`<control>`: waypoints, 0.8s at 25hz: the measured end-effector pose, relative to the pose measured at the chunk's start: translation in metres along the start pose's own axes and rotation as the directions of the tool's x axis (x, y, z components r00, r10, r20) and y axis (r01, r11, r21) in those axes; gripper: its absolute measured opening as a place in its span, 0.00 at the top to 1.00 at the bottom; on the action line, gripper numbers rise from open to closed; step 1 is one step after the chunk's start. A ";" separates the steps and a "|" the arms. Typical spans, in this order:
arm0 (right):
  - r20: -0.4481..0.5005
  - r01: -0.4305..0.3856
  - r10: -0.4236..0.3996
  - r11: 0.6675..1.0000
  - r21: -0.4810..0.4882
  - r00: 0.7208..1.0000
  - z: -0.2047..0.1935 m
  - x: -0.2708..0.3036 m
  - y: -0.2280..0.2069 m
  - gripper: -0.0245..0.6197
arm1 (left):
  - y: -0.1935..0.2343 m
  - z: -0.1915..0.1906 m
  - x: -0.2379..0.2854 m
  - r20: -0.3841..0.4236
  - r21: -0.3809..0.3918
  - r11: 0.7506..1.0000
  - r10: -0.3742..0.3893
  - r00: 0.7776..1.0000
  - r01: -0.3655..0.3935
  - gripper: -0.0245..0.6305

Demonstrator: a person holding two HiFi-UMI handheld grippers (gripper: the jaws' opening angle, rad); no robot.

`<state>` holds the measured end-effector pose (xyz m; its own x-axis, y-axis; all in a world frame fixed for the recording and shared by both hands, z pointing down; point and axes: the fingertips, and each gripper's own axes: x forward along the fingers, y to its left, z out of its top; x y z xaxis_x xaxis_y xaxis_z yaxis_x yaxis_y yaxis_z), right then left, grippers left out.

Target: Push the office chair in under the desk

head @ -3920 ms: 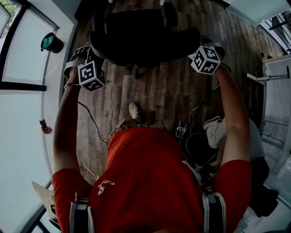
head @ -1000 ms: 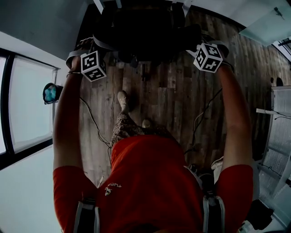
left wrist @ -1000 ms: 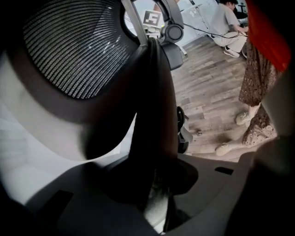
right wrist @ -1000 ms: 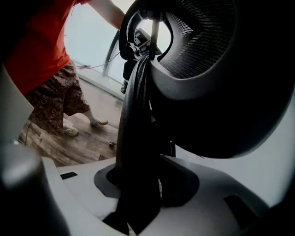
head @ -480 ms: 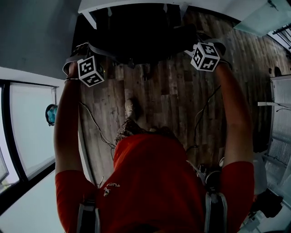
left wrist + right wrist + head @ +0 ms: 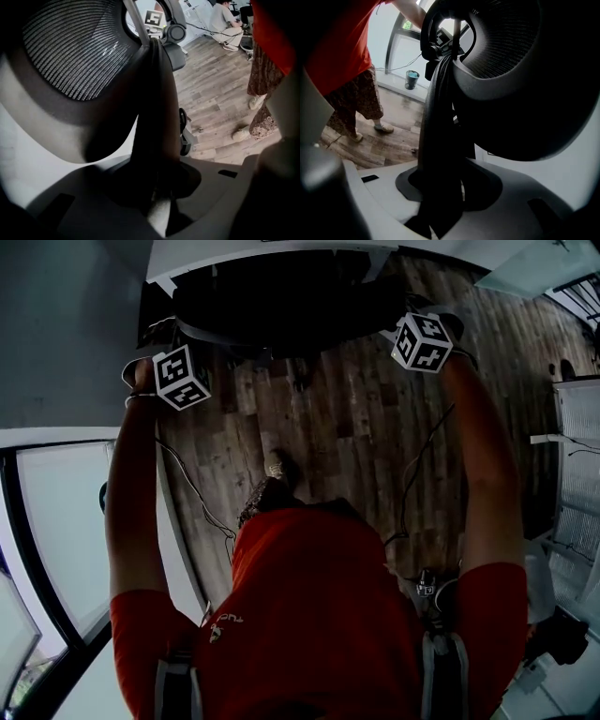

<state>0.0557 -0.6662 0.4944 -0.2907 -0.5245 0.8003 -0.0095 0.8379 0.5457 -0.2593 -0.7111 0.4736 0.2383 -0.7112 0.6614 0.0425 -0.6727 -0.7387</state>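
Seen from above, the chair (image 6: 281, 301) stands at the top, partly under the desk (image 6: 216, 254). The left gripper (image 6: 159, 343) is at one side of its back and the right gripper (image 6: 424, 320) at the other.

In the left gripper view, the jaws are clamped on the dark rim (image 6: 157, 117) of the chair back.

In the right gripper view, the jaws clamp the rim in the same way.

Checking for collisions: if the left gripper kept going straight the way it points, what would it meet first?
The office chair's backrest, already clamped in the left gripper's jaws; beyond it, probably the white desk.
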 end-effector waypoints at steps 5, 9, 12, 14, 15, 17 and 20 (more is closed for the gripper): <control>-0.028 -0.006 0.007 1.000 0.025 1.000 -0.003 0.023 -0.034 0.70 | 0.030 -0.013 0.029 0.018 0.009 1.000 0.009 1.000 -0.009 0.79; -0.028 -0.007 0.008 0.999 0.034 1.000 -0.003 0.036 -0.056 0.71 | 0.053 -0.021 0.048 0.033 0.020 1.000 0.017 0.999 -0.018 0.78; -0.035 -0.005 0.006 0.999 0.040 0.999 -0.007 0.045 -0.072 0.71 | 0.067 -0.024 0.060 0.043 0.021 0.999 0.027 0.999 -0.028 0.78; -0.050 -0.006 0.009 0.999 0.048 0.999 -0.013 0.053 -0.081 0.71 | 0.075 -0.026 0.069 0.043 0.018 0.999 0.030 0.999 -0.031 0.78; -0.056 -0.006 0.009 0.999 0.052 0.998 -0.016 0.056 -0.086 0.71 | 0.079 -0.027 0.073 0.042 0.017 0.999 0.030 0.999 -0.030 0.78; -0.063 -0.005 0.009 0.998 0.060 0.998 -0.019 0.063 -0.097 0.71 | 0.087 -0.030 0.081 0.039 0.016 0.999 0.028 0.999 -0.028 0.78; -0.066 -0.009 0.013 0.998 0.061 0.998 -0.021 0.072 -0.111 0.71 | 0.097 -0.034 0.094 0.030 0.013 1.000 0.023 0.999 -0.023 0.78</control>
<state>0.0559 -0.8006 0.4966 -0.2274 -0.5220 0.8221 -0.0651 0.8505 0.5220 -0.2659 -0.8508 0.4685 0.2686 -0.7196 0.6403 0.0491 -0.6536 -0.7552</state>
